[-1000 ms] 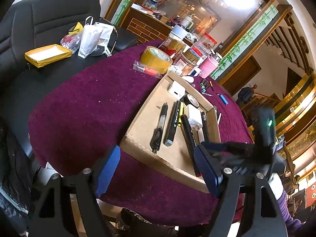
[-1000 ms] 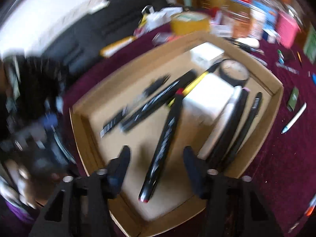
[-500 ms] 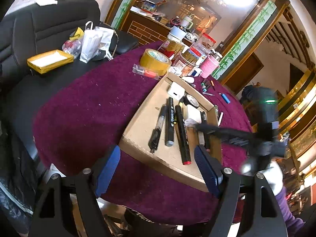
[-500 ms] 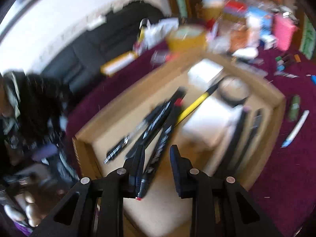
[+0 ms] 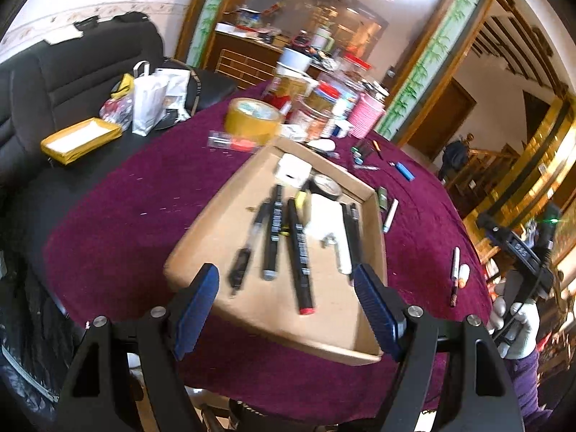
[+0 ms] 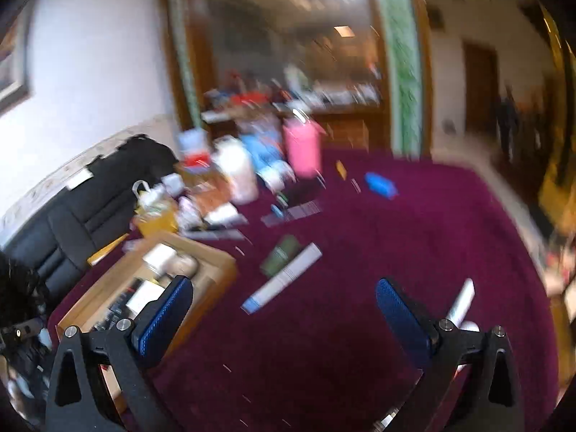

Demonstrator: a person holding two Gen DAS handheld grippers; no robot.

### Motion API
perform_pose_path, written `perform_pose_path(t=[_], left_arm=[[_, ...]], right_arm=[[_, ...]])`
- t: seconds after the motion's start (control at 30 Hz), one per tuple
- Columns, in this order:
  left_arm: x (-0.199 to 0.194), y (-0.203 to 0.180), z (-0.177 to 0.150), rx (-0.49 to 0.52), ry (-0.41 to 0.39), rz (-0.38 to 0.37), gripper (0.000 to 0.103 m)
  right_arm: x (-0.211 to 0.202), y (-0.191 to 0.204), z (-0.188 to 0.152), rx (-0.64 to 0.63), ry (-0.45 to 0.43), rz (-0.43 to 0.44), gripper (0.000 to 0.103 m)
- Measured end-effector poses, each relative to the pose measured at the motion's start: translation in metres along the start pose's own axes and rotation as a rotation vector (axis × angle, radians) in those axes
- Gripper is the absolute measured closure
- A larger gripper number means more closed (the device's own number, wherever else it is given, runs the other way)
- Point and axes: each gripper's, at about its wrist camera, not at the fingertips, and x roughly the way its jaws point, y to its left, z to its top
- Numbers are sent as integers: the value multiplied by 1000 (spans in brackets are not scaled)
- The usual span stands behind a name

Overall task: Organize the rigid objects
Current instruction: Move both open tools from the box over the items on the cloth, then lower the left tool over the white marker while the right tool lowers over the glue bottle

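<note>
A shallow cardboard tray [image 5: 201, 252] lies on the purple tablecloth and holds several black markers and pens [image 5: 298, 244], a white box [image 5: 293, 171] and a round dial. My left gripper [image 5: 284, 306] is open and empty, hovering over the tray's near edge. My right gripper [image 6: 284, 318] is open and empty above bare cloth to the right of the tray [image 6: 212, 270]; it also shows at the far right of the left wrist view [image 5: 518, 252]. A white pen [image 6: 284, 279] and a green item [image 6: 280, 250] lie ahead of it. Another pen [image 6: 462, 300] lies by its right finger.
A tape roll [image 5: 252, 117], jars and a pink cup [image 5: 365, 118] crowd the table's far side. Small loose items [image 5: 405, 171] lie on the cloth to the tray's right, and a marker [image 5: 454, 275] lies nearer. A black sofa [image 5: 72, 72] stands to the left.
My right gripper has swung out of the tray to the right and opened wide, leaving the red-tipped marker in the tray. My left gripper has shifted slightly over the tray.
</note>
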Motion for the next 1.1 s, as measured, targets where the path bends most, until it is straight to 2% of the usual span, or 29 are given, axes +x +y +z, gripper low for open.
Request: perform_pose_path(t=[0.2, 0.4, 0.53, 0.63, 0.67, 0.7, 0.77, 0.93, 1.1], left_arm=[[16, -51, -3, 90, 30, -15, 26], [56, -125, -14, 220, 114, -71, 26], [86, -174, -25, 303, 189, -106, 26], [102, -213, -31, 396, 210, -109, 26], [105, -222, -33, 417, 212, -108, 26], [110, -235, -35, 447, 214, -108, 26], [121, -258, -41, 503, 220, -112, 26], [152, -307, -64, 602, 247, -110, 26], [169, -333, -81, 693, 220, -28, 26]], right_arm=[[-18, -71, -12, 110, -31, -87, 0], [-35, -137, -25, 220, -68, -168, 1], [-29, -180, -42, 323, -71, -205, 1], [-23, -205, -60, 394, -82, -246, 1], [-22, -213, -62, 429, -61, -250, 1], [-25, -223, -65, 488, -62, -211, 1], [-32, -231, -67, 537, -92, -185, 1], [-27, -228, -68, 529, -58, -147, 1], [-22, -222, -68, 498, -43, -146, 1]])
